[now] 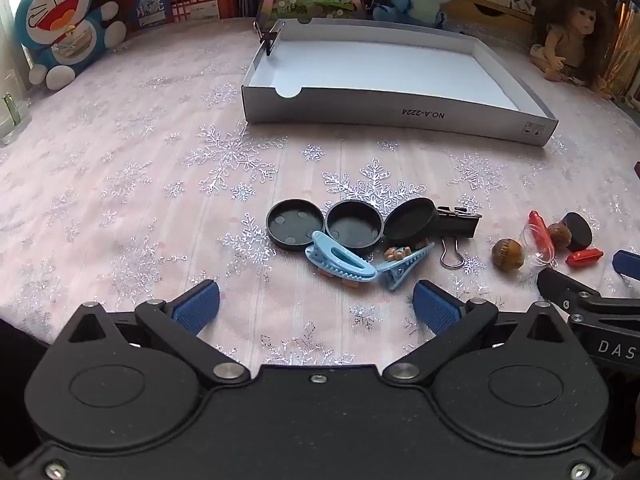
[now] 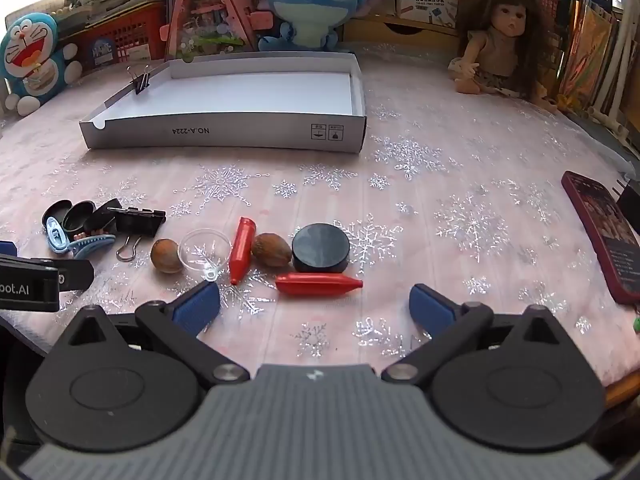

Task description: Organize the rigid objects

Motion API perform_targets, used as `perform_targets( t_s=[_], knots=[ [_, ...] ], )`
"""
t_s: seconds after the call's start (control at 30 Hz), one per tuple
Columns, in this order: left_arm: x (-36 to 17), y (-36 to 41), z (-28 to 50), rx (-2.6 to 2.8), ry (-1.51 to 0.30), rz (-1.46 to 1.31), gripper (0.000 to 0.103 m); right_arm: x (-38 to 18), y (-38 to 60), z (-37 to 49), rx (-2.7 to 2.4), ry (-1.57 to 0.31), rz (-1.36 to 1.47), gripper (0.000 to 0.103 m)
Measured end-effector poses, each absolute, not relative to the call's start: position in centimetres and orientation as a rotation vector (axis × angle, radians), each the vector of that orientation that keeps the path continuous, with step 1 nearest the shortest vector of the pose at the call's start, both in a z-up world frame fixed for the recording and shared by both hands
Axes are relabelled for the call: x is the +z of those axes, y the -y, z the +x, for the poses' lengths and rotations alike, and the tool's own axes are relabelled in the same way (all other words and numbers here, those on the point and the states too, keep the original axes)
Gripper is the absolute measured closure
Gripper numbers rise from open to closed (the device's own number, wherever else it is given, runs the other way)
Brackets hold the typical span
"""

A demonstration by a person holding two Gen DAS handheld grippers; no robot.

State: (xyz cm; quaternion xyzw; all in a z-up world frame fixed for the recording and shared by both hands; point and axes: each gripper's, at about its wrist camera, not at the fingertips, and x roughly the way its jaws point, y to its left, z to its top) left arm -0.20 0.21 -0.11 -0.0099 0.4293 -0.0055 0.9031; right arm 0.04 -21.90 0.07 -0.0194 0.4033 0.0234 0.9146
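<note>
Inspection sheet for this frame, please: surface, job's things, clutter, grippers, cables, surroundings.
Surface: pink snowflake tablecloth.
Job's things: white box, nothing in it, a small binder clip on its rim; loose in front: black round caps, blue hair clips, large binder clip, two nuts, clear dish, red capsules, black puck.
Clutter: red phone.
Grippers: left gripper and right gripper open, holding nothing.
Cables: nothing seen.
Surroundings: plush toys, doll, books.
</note>
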Motion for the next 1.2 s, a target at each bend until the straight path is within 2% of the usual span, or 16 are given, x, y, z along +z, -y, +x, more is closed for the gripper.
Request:
perform_targets(
  t_s=[0.03, 0.07, 1.2],
  knots=[
    [-0.2, -0.3, -0.5, -0.018, -0.879, -0.025, 0.000, 0.1, 21.9, 0.1, 0.047, -0.831, -0.041, 0.000],
    [-0.3, -0.1, 0.6, 0.015, -0.979, 0.004, 0.000, 0.0, 21.9, 0.1, 0.047, -0.830, -0.041, 0.000],
    [-0.1, 0.1, 0.4, 0.009, -0.947, 0.001, 0.000, -0.3, 21.7, 0.2, 0.047, -0.845, -0.042, 0.000]
  ],
)
